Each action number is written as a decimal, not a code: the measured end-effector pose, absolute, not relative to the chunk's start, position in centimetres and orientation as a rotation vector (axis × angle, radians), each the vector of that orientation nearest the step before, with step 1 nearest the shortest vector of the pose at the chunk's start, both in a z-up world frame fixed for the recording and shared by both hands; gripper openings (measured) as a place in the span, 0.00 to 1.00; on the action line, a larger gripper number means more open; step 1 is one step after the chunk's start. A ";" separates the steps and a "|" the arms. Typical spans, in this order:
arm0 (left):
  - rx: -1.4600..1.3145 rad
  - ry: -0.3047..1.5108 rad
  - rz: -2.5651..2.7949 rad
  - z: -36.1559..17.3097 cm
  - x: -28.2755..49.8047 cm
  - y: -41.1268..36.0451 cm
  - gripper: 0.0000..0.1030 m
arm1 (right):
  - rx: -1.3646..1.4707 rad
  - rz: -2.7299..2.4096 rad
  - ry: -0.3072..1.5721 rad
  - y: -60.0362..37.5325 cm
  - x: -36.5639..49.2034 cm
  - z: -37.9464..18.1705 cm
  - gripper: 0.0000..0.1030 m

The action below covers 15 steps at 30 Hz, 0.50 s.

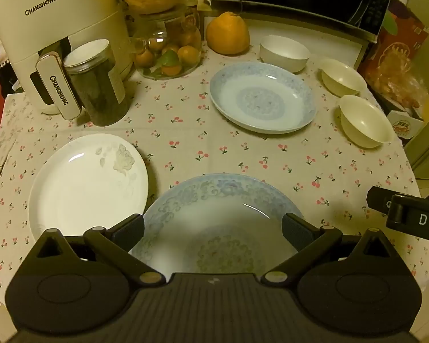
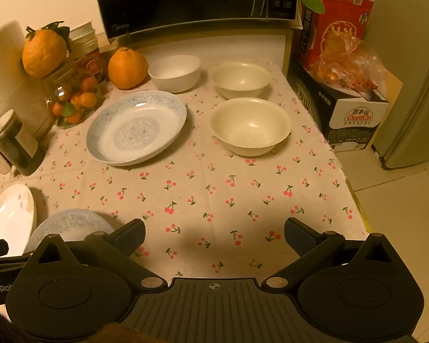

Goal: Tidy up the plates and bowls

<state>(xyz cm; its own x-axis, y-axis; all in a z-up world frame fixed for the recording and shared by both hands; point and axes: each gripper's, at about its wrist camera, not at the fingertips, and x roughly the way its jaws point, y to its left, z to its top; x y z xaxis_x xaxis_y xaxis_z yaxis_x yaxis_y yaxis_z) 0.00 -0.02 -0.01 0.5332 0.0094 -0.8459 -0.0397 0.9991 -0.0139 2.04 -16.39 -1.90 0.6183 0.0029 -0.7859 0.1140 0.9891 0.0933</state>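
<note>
White plate: lies flat at the tabletop's left; I judge it a stacking base.
Left tongs: I hold them released, hovering over the near blue plate.
Far blue plate: mid-tabletop, apart.
Right tongs: released over bare cloth.
Bowls: three clustered far right, unstacked.

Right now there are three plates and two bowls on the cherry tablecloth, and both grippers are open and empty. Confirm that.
Not quite: the bowls number three, not two. The right wrist view shows a white bowl and two cream bowls. The rest holds: three plates, left gripper and right gripper open and empty.
</note>
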 end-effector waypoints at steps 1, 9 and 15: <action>-0.032 1.011 0.029 0.0 0.0 0.0 1.00 | 0.139 -0.064 0.903 -16.4 2.0 -1.9 1.00; -0.034 1.010 0.028 -0.1 -0.2 -0.1 1.00 | 0.139 -0.063 0.903 -16.5 2.1 -1.9 1.00; -0.033 1.016 0.029 -0.1 -0.1 -0.1 1.00 | 0.138 -0.064 0.905 -16.3 2.0 -1.9 1.00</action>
